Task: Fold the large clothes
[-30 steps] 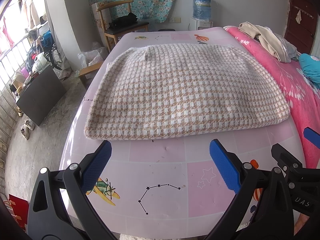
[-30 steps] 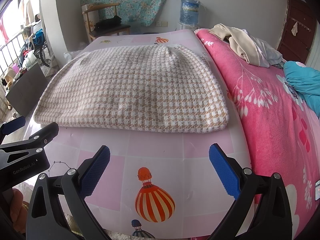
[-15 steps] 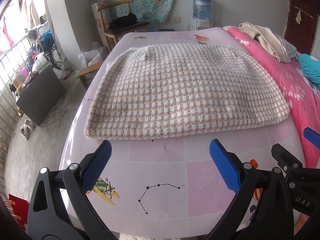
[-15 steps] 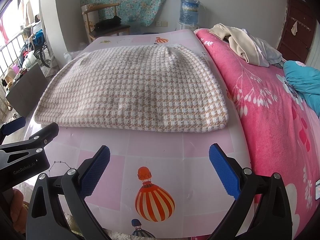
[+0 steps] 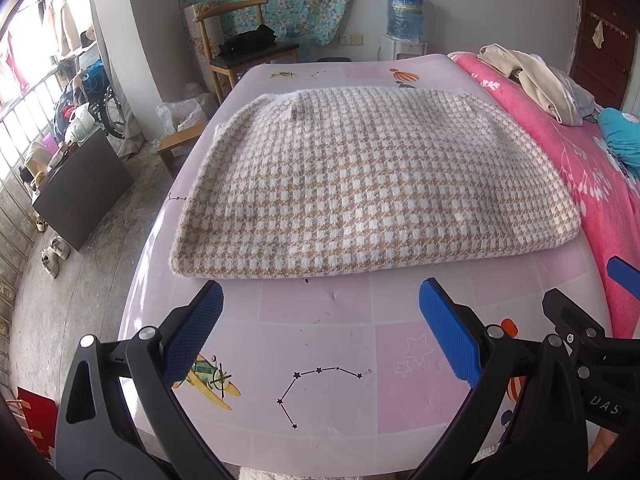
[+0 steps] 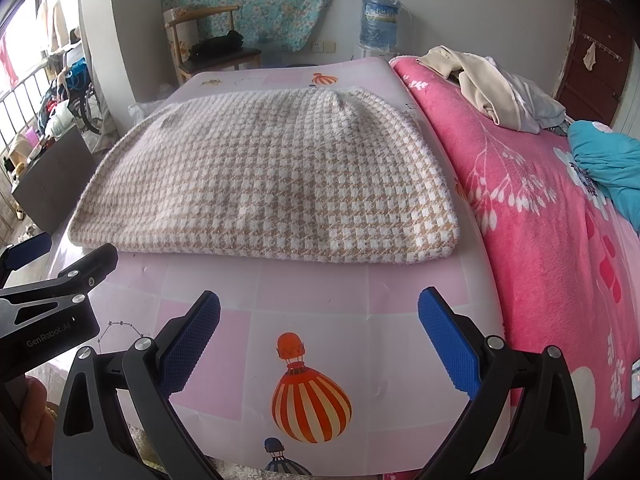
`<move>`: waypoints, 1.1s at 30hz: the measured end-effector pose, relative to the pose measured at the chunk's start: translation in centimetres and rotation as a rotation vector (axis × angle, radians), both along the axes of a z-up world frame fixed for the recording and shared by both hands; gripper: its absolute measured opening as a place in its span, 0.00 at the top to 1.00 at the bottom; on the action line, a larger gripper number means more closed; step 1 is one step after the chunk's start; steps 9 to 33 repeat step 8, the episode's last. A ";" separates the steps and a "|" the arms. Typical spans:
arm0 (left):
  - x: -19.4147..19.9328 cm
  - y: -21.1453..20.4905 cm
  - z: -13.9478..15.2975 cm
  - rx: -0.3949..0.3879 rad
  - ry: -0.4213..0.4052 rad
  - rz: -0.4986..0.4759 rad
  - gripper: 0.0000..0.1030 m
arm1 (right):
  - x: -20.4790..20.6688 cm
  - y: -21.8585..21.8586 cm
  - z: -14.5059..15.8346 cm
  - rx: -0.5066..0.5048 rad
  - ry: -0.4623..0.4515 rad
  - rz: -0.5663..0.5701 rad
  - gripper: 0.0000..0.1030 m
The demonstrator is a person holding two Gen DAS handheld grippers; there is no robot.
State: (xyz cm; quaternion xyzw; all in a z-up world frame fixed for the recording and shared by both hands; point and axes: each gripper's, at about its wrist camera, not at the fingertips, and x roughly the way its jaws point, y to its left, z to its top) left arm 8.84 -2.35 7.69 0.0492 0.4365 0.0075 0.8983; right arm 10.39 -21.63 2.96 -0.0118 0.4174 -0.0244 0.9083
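Two spread, empty grippers, the left gripper [image 5: 320, 332] and right gripper [image 6: 319, 332], are held short of the checked garment [image 5: 372, 188] lying folded ahead, where only its top layer may be pinched, so that the fold is dragged open.

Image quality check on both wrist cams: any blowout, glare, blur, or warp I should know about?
Left wrist: window at far left blown out; strong barrel warp bends the mat edges; checked garment sharp, soft shadow under its near hem. Right wrist: same warp and dark corner vignette; window overexposed; garment and balloon print crisp, no motion blur. Both grippers, left and right, in focus.
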 end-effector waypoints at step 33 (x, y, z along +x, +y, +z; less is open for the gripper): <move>0.0 0.1 0.0 0.001 0.000 -0.001 0.08 | -0.1 0.2 -0.2 -0.002 -0.001 0.003 0.06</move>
